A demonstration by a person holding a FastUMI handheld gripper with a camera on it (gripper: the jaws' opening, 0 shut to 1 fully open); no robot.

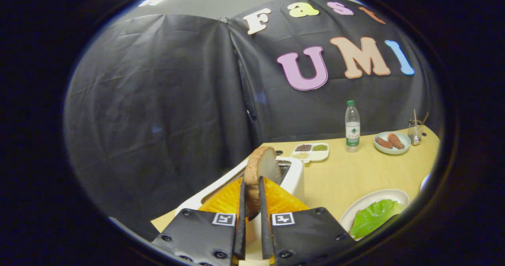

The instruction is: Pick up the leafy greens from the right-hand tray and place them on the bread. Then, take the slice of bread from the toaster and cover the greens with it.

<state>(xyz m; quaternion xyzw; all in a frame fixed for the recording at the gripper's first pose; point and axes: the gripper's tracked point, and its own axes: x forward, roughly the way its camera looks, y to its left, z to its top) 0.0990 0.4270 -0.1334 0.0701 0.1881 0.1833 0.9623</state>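
With the slice of bread (258,171) pinched between its fingers just above the toaster (290,179), the gripper (252,197) holds firm, leafy greens (373,216) lying off to its right.

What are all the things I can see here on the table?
Bread slice: one, brown crust, pale face, upright between the fingers, above the toaster.
Toaster: one, white, just ahead of the fingers.
Lettuce leaf: one, green, on a white plate beside the toaster.
Divided dish: one, white, grains or spices, beyond the toaster.
Water bottle: one, clear, green cap, beside that dish.
Sausages: two, reddish-brown, in a pale bowl.
Glass holder: one, with sticks.
Table: one, light wood.
Gripper: one, both fingers pressing the bread.
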